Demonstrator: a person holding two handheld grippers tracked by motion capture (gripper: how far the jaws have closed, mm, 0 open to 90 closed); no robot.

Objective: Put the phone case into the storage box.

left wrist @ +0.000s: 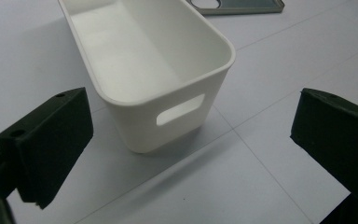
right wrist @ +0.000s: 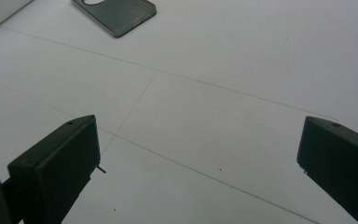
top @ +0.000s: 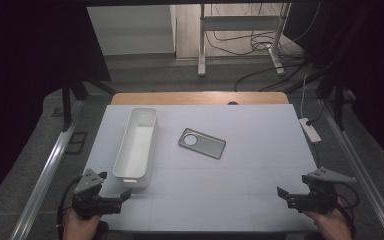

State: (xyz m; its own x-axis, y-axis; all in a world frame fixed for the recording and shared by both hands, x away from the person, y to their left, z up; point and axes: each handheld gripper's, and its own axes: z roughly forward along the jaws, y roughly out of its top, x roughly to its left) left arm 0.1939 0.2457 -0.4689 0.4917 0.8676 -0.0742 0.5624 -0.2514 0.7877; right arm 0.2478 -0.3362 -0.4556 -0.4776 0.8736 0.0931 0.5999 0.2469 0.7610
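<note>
Grey phone case (top: pixel 202 143) just right of white bin (top: pixel 136 146): light, thin, slippery; best pinched across long edges. Left gripper (top: pixel 122 196), right gripper (top: pixel 282 194) wide open, empty.

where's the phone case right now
In the high view the grey phone case lies flat near the middle of the white table, just right of the long white bin and apart from it, well ahead of both claws.
</note>
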